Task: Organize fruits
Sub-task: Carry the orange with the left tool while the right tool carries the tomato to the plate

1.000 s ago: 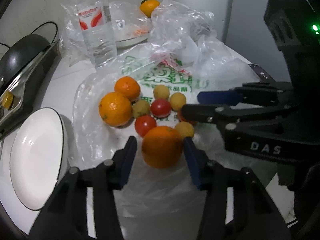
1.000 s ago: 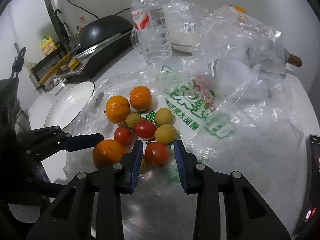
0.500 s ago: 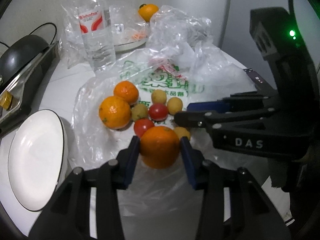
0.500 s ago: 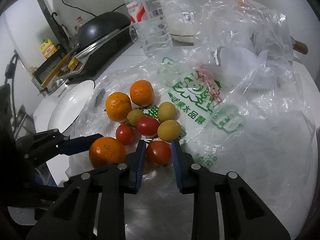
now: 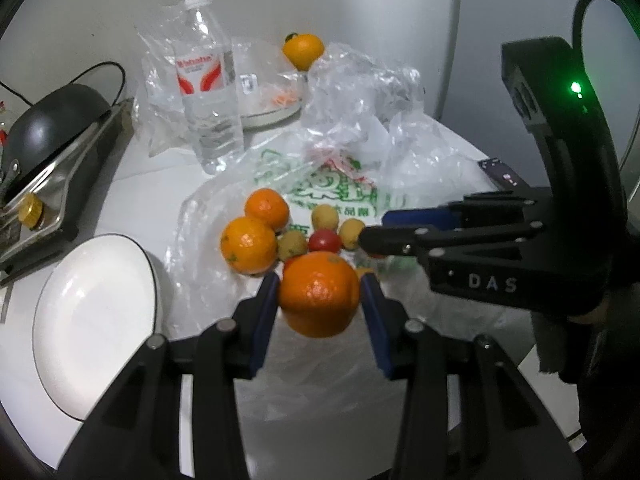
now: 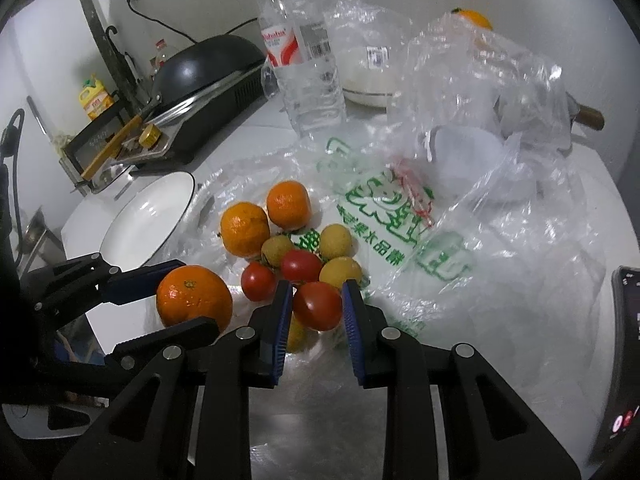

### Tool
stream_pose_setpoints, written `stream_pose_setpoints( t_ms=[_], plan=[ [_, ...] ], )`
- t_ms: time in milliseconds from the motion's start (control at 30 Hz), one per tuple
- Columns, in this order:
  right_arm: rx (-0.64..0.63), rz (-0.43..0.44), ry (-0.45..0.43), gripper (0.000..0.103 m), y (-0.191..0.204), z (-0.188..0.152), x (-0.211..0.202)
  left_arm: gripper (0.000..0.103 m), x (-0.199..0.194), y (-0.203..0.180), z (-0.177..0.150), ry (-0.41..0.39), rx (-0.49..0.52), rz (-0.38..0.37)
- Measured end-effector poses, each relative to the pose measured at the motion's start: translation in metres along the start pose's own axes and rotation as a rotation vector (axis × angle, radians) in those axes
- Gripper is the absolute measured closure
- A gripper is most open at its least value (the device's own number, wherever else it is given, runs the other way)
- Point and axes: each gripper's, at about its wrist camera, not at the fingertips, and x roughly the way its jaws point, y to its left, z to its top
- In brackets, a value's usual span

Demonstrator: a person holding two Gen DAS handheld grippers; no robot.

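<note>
Far left on the tabletop (image 5: 132, 176): an empty white plate (image 5: 92, 320), just beside the left edge of the printed plastic bag (image 5: 344, 192) that carries the fruit. No fruit on it yet.

Next along, the left gripper (image 5: 320, 300), clamped on a large orange (image 5: 319, 294), blue pads pressing both flanks. Held clear of the bag, it seems, with the plate down and to the left of the fingers and nothing between. Nearer to the plate than the other gripper, by a good margin; likely the first to deliver, a short swing leftward.

Behind the held orange, the loose cluster on the bag: two smaller oranges (image 6: 245, 229), three yellowish round fruits (image 6: 335, 242) and two tomatoes (image 6: 301, 266), touching one another in a tight group.

Then the right gripper (image 6: 316, 312), narrowed onto a red tomato (image 6: 317, 305) at the near edge of the cluster, pads against its sides, having just been closing with the tomato between them. A yellowish fruit (image 6: 297, 334) sits partly hidden just beneath the left finger. From here the plate lies up and to the left, beyond the left gripper and its orange, so the path crosses the other tool; probably better to wait or pass behind.

Farther right, crumpled clear bags (image 6: 480, 92), and a phone (image 6: 626, 360) at the edge.
</note>
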Motion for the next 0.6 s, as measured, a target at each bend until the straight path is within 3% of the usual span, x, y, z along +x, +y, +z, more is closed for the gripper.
stream_pose_setpoints(
  t_ms=[600],
  plan=[
    [-0.067,-0.039,-0.06,0.076,0.038,0.026,-0.016,0.06,-0.038,0.044,-0.001,-0.102,-0.035,0.049]
  ],
)
